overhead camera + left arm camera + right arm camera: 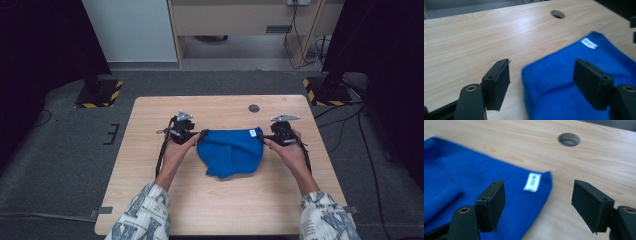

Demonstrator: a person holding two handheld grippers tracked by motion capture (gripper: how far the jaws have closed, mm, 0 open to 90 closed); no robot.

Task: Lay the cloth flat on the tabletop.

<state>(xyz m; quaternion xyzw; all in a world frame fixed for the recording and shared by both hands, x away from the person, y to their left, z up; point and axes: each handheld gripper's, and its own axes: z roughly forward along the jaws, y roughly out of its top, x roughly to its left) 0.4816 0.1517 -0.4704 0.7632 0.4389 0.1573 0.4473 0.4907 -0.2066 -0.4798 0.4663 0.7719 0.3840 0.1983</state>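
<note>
Where the light wooden table [150,200] carries the work, a folded blue towel [231,150] lies flat near its middle, its long axis running from the person's left to right along the straight far edge, while the near side narrows to a rounded point toward the person. A fold ridge crosses the cloth at a slant. A small white label [253,133] sits at the far right corner, and a round cable hole [254,108] lies in the tabletop beyond it, apart from the cloth. The left gripper [204,133] sits at the towel's far left corner with its jaws apart; in the left gripper view the corner [529,72] lies on the table in the gap, nearer the right-hand jaw, and neither pad presses on it. The right gripper [262,137] sits at the far right corner, jaws likewise apart; in the right gripper view the labelled corner [544,185] lies between them, untouched.
</note>
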